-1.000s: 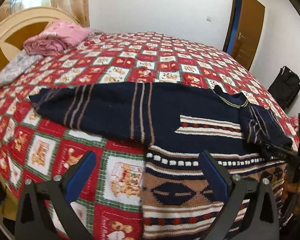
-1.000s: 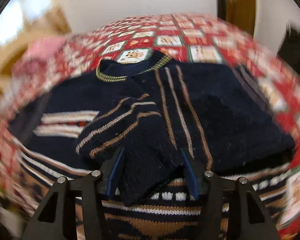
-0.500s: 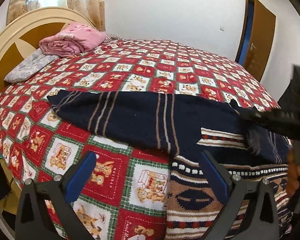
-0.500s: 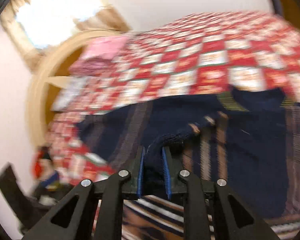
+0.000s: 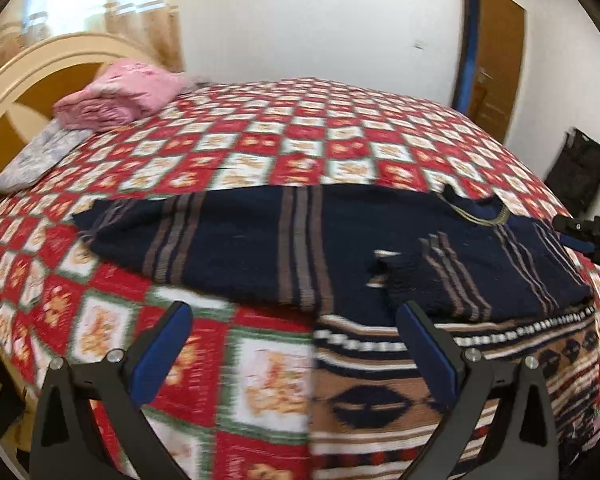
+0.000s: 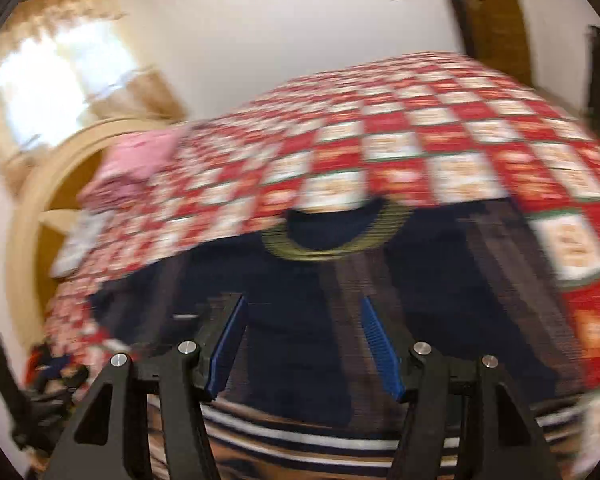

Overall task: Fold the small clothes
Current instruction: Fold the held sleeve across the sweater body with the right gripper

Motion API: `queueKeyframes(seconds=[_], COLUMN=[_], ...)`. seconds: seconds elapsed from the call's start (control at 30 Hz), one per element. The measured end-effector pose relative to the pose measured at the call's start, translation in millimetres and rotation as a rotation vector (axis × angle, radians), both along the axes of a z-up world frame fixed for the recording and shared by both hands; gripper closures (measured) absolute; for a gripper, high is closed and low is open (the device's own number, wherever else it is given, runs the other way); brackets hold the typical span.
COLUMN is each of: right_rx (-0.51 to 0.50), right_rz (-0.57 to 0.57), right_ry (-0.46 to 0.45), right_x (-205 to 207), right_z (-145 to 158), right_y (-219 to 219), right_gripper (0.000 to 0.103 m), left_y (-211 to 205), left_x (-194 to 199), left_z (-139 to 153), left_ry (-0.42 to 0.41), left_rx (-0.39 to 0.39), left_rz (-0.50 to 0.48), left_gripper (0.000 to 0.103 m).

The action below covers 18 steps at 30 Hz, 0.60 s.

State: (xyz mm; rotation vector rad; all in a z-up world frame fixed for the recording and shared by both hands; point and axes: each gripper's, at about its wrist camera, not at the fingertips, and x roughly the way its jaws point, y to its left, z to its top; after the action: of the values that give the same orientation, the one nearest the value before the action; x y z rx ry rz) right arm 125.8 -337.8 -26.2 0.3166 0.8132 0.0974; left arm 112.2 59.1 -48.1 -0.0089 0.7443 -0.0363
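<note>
A navy knit sweater [image 5: 260,248] with tan stripes and a patterned hem lies flat on the red patchwork quilt [image 5: 300,140]. One sleeve [image 5: 480,280] is folded over its chest; the other sleeve [image 5: 140,232] stretches out to the left. My left gripper [image 5: 292,312] hovers open above the hem's left end, nothing between its pads. In the blurred right wrist view, my right gripper [image 6: 303,304] hangs above the sweater's [image 6: 440,272] chest below the collar [image 6: 328,246]. Its jaws are opening and hold nothing. The right gripper [image 5: 580,236] also shows at the left wrist view's right edge.
Folded pink clothes [image 5: 120,100] and a grey pillow [image 5: 40,156] lie by the curved headboard [image 5: 20,80]. A brown door [image 5: 496,60] and a black bag [image 5: 576,172] stand at the right wall. The bed's near edge falls away below my grippers.
My right gripper was shut on the sleeve, carried it leftward over the chest, then let it go and drew back upward with jaws apart. The left gripper stayed open.
</note>
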Motion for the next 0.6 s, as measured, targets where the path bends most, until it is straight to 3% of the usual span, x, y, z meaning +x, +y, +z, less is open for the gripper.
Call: queueKeyframes(seconds=[0.17, 0.2, 0.27, 0.37, 0.47, 0.6], right_rx=[-0.067, -0.049, 0.012, -0.100, -0.132, -0.121], right_rz=[-0.158, -0.182, -0.209, -0.306, -0.266, -0.135], right_ry=[0.143, 0.161, 0.113, 0.063, -0.070, -0.131], right_x=[-14, -16, -26, -36, -49, -54], right_z=[-47, -57, -55, -38, -13, 1], right_y=[-65, -75, -85, -72, -44, 4], right_gripper=[0.044, 0.048, 0.049, 0.049, 0.047, 0.047], left_y=[-44, -52, -56, -45, -7, 85], left_x=[15, 18, 20, 28, 31, 35], left_z=[1, 0, -2, -12, -16, -9], left_ry=[0.010, 0.015, 0.031, 0.086, 0.090, 0.052], left_rx=[0.031, 0.045, 0.050, 0.010, -0.005, -0.035], left_rz=[-0.086, -0.098, -0.102, -0.077, 0.026, 0.259], left_gripper=[0.000, 0.000, 0.000, 0.000, 0.000, 0.000])
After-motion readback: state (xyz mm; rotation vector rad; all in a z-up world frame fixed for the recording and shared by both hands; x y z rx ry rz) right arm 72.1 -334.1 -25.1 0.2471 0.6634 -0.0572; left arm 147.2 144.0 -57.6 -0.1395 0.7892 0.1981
